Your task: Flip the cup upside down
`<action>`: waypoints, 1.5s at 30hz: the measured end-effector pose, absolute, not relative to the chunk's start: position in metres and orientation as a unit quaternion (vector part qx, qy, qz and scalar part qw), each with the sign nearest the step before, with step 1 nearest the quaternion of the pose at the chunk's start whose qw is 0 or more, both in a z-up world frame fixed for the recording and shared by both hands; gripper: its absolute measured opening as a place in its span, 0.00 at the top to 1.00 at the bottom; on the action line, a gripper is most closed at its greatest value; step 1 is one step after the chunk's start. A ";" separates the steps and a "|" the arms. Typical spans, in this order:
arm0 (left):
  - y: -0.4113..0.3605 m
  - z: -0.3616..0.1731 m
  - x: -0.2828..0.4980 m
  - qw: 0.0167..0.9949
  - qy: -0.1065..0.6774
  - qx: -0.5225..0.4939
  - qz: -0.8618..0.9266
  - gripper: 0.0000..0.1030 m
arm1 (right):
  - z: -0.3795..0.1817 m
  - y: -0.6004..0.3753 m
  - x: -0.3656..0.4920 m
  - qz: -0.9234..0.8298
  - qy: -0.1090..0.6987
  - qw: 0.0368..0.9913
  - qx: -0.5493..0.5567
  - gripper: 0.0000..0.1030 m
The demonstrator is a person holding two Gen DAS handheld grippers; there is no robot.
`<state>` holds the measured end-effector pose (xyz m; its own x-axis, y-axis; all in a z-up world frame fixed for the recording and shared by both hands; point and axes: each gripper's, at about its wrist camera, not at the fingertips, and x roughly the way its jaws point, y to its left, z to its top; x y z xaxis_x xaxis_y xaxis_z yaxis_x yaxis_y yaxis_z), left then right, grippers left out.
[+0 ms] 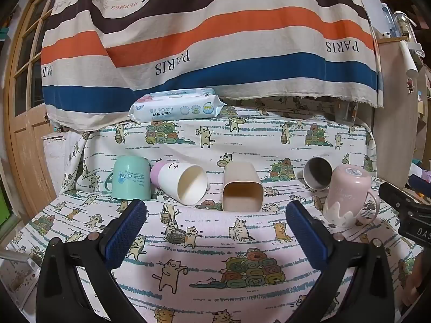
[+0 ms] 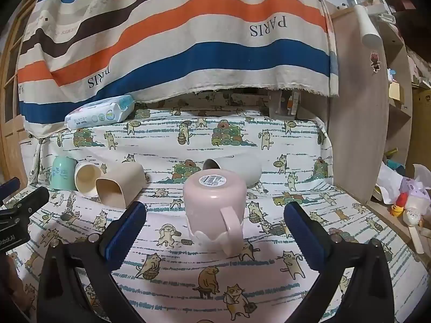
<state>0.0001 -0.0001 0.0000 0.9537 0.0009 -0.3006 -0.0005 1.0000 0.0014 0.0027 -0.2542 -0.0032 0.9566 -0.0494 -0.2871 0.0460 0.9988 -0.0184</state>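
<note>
Left wrist view: my left gripper (image 1: 215, 215) is spread wide, nothing between the blue pads (image 1: 126, 231). Ahead on the cat-print cloth (image 1: 215, 245) is a row of cups: mint mug (image 1: 131, 177) upside down at far left, pink-and-white cup (image 1: 181, 183) on its side touching it, mouth toward me, beige square cup (image 1: 242, 189) on its side straight ahead, grey cup (image 1: 317, 172) on its side further right. Pink mug (image 1: 347, 196) stands upside down at right, handle to the right. Baby wipes pack (image 1: 177, 105) at back under the striped cloth (image 1: 210, 32). Part of my right gripper shows at the right edge.

Right wrist view: my right gripper (image 2: 215, 215) is wide open, holding nothing. Pink mug (image 2: 215, 204) sits between the fingers' line, base up with sticker, rim on the cloth, handle toward me. Grey cup (image 2: 242, 171) lies behind it; beige square cup (image 2: 121, 185), pink-and-white cup (image 2: 87, 179) and mint mug (image 2: 63, 173) at left.
</note>
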 end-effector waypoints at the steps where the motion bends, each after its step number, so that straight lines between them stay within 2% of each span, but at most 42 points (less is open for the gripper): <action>1: 0.000 0.000 0.000 0.989 0.151 0.000 0.000 0.00 | -0.003 -0.254 0.003 -0.024 0.146 0.989 -0.005 0.00; 45: 0.000 0.000 0.000 0.989 0.151 -0.001 0.000 0.00 | -0.005 -0.248 0.004 -0.010 0.148 0.989 -0.009 0.00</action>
